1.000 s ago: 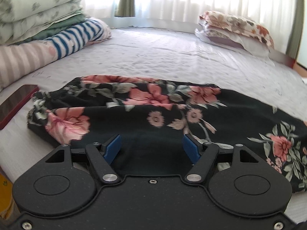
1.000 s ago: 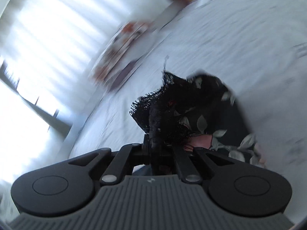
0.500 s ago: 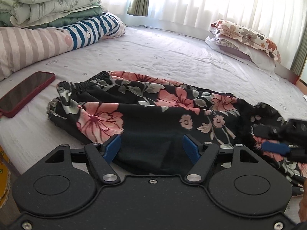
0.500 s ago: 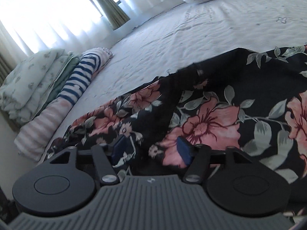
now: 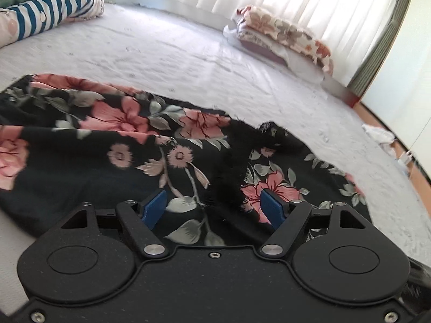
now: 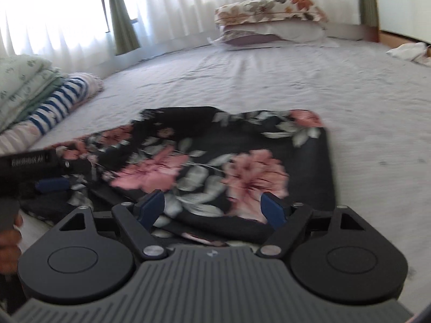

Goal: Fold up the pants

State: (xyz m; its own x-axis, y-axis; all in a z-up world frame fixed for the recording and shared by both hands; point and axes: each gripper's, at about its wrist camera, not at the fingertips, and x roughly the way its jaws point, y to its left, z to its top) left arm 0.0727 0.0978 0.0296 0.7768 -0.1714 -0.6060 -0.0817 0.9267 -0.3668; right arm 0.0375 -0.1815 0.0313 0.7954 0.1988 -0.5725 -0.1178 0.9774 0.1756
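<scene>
Striped bedding: blue-and-white roll (image 5: 54, 8) at upper left of the left wrist view, lying on the mattress; in the right wrist view the same roll (image 6: 58, 99) sits at left-centre, beside a pale folded quilt stack (image 6: 21, 80).
Left hand: fingers (image 6: 8, 245) at the far left edge of the right wrist view, wrapped round a dark grip; details blurred.
Pants: black floral pants (image 5: 113, 145) lie on the mattress, folded over, filling the left and centre of the left wrist view; a frayed black edge of cloth runs through the middle. In the right wrist view the pants (image 6: 215, 161) occupy the centre, top layer with a straight folded edge on the right side.
Left gripper: (image 5: 214, 208) low centre of its own view, blue pads spread wide apart over the cloth, nothing pinched between them. Also seen at the left edge of the right wrist view (image 6: 40, 180); whether it touches the cloth there, cannot tell.
Right gripper: (image 6: 212, 210) low centre of its own view, blue pads spread wide, the near edge of the pants lying between them, not clamped.
Mattress: pale grey sheet (image 5: 188, 53), lightly wrinkled, under everything.
Pillows: floral pillow stack (image 5: 282, 35) at upper right in the left wrist view; upper centre-right (image 6: 269, 21) in the right wrist view, in front of white curtains (image 6: 175, 8).
</scene>
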